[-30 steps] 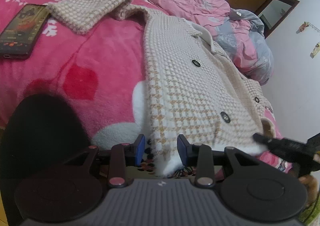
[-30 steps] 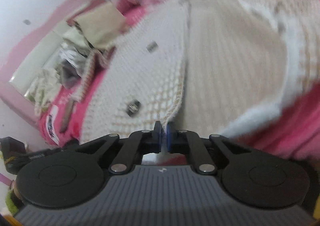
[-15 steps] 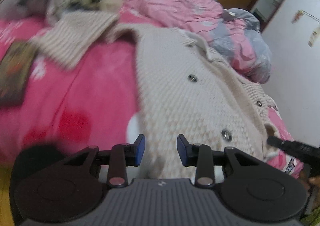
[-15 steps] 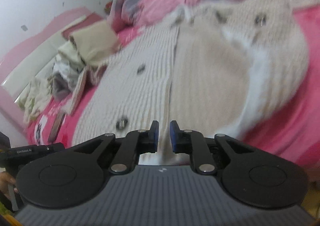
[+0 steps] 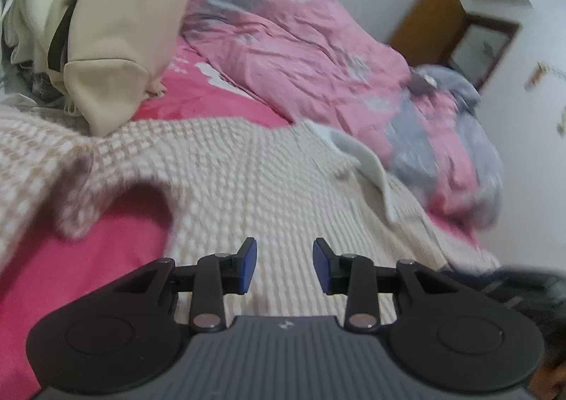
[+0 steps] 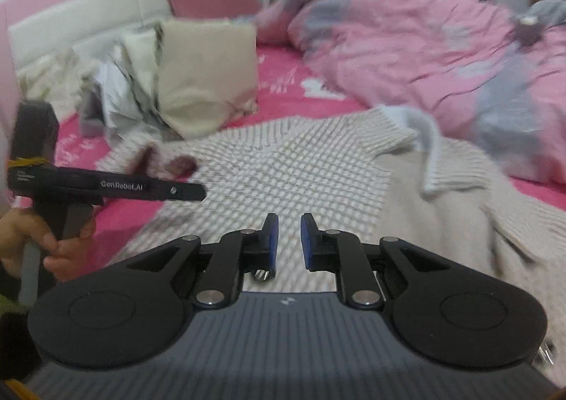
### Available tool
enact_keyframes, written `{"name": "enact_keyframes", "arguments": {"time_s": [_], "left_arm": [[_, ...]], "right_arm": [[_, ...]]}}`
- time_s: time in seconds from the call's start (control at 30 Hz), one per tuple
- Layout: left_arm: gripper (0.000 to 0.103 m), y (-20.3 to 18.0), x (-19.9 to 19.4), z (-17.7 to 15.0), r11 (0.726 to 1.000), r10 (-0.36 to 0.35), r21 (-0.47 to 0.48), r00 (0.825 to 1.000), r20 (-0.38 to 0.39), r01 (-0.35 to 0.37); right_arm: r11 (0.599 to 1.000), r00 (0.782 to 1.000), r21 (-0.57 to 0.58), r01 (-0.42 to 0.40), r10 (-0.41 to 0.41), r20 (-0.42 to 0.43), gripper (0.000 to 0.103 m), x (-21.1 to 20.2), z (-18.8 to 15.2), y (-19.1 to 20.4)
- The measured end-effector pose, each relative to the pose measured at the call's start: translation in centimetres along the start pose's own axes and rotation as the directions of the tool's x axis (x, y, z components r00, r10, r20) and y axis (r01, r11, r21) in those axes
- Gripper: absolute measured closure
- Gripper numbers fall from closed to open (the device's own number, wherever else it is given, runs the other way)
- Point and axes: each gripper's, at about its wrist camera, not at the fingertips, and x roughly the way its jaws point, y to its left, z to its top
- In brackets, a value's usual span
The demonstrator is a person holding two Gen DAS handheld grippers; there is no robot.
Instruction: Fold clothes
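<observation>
Bedding in hot pink covers the bed (image 5: 88, 251), with a rumpled pink-grey duvet (image 5: 318, 46) at upper right and a heap of pale clothes (image 6: 198, 81) at upper left. The knit cardigan (image 5: 254, 187) lies spread across mid-frame. The left gripper (image 5: 284, 265) hangs over it, jaws wide apart and empty; the right gripper (image 6: 288, 240) likewise, parted less.

A bed (image 6: 290, 99) under a bright pink fleece blanket carries a beige knit cardigan (image 5: 269, 187) spread flat, a heap of cream clothes (image 6: 198, 81) beside it — and a rumpled pink-and-grey quilt (image 6: 424, 46) bunched along the far side.
</observation>
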Motion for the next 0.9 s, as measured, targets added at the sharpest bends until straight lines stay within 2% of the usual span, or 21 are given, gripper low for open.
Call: {"name": "enact_keyframes", "arguments": {"time_s": [0.07,0.13,0.17,0.2,0.23,0.33,0.4,0.47,0.53,0.57,0.63,0.73,0.83,0.9], "left_arm": [[0.068,1.6,0.4,0.0,0.998,-0.009,-0.067,0.999,0.037,0.012],[0.067,3.0,-0.1,-0.2,0.994,-0.013,-0.106,0.997,0.070,0.021],[0.064,3.7,-0.4,-0.2,0.992,-0.015,-0.126,0.996,0.087,0.025],[0.056,4.5,-0.7,-0.3,0.989,-0.016,-0.145,0.995,0.103,0.031],[0.052,4.9,-0.8,-0.3,0.987,-0.015,-0.159,0.993,0.114,0.034],[0.039,5.7,-1.1,0.1,0.982,-0.011,-0.184,0.991,0.132,0.035],[0.033,6.2,-1.2,0.4,0.979,-0.008,-0.201,0.990,0.143,0.037],[0.033,6.7,-1.4,0.6,0.975,-0.004,-0.217,0.988,0.155,0.038],[0.035,7.4,-0.8,0.6,0.973,0.011,-0.228,0.987,0.159,0.026],[0.035,7.7,-0.5,0.7,0.973,0.029,-0.232,0.986,0.162,0.010],[0.035,8.2,0.1,0.8,0.970,0.053,-0.244,0.984,0.168,-0.010],[0.035,8.9,0.7,1.1,0.958,0.036,-0.285,0.983,0.179,0.017],[0.035,9.7,1.3,1.4,0.945,0.020,-0.325,0.982,0.190,0.044],[0.037,10.1,1.6,1.6,0.936,0.018,-0.347,0.980,0.198,0.053]], "right_arm": [[1.000,0.998,0.010,0.010,-0.009,-0.069,0.090,4.7,0.0,-0.9],[0.999,0.981,0.006,0.054,-0.052,-0.187,0.090,9.0,-1.8,-2.1],[0.999,0.976,0.019,0.041,-0.035,-0.214,0.090,10.3,-2.7,-2.8],[0.999,0.982,0.029,0.017,-0.012,-0.190,0.090,10.2,-2.9,-3.2],[1.000,0.978,0.021,0.004,0.000,-0.210,0.090,10.0,-2.3,-3.4],[0.998,0.963,0.053,-0.033,0.046,-0.266,0.083,9.7,1.3,-3.6],[0.996,0.973,0.032,-0.084,0.089,-0.212,0.074,10.1,4.8,-3.2],[0.993,0.981,-0.033,-0.117,0.111,-0.160,0.050,11.7,8.3,-2.5],[0.980,0.980,-0.108,-0.165,0.151,-0.132,0.036,14.5,11.8,-1.8],[0.973,0.978,-0.143,-0.182,0.165,-0.126,0.032,16.1,13.4,-1.3],[0.959,0.974,-0.202,-0.197,0.167,-0.156,0.029,20.0,15.9,-0.6],[0.932,0.962,-0.286,-0.221,0.159,-0.224,0.024,25.8,18.5,0.3],[0.914,0.935,-0.328,-0.239,0.126,-0.332,0.023,30.5,19.2,0.8],[0.917,0.913,-0.319,-0.238,0.099,-0.397,0.023,32.5,19.0,0.7]]}}
